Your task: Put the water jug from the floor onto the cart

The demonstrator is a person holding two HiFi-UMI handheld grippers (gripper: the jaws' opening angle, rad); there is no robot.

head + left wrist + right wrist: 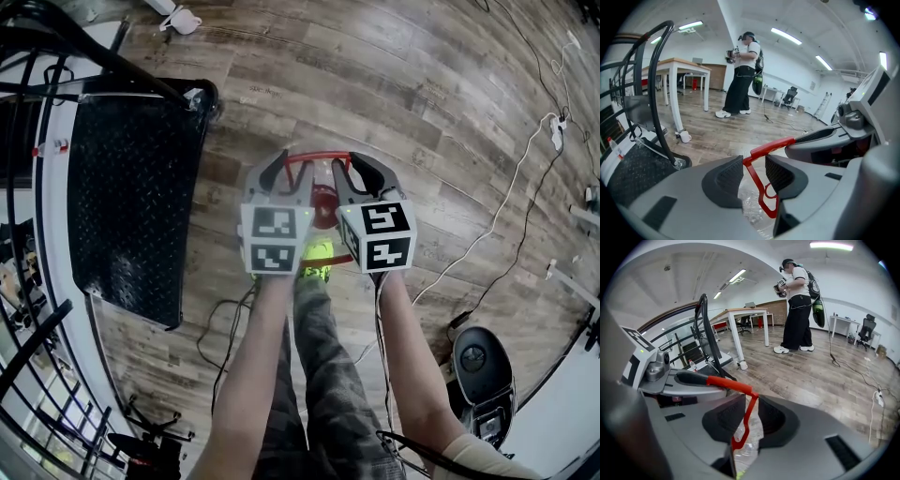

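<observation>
The water jug stands on the wood floor between my feet, with its clear body (751, 206) below a red cap (324, 199) and a thin red carrying handle (319, 156). My left gripper (286, 178) straddles the handle's left end; the red bar (761, 154) runs between its pads with a gap on both sides, so it is open. My right gripper (361, 174) straddles the right end. Its pads stand close around the red strut (746, 416), with a sliver of space still showing. The cart (131, 206) with a black ribbed deck stands to the left.
The cart's black tube handle (656, 93) rises at the left. Another person (797, 301) stands farther back near a white-legged table (675, 70). White cables (511, 202) cross the floor at right, a black round device (480, 370) sits at lower right, and a white mug (185, 21) is at the top.
</observation>
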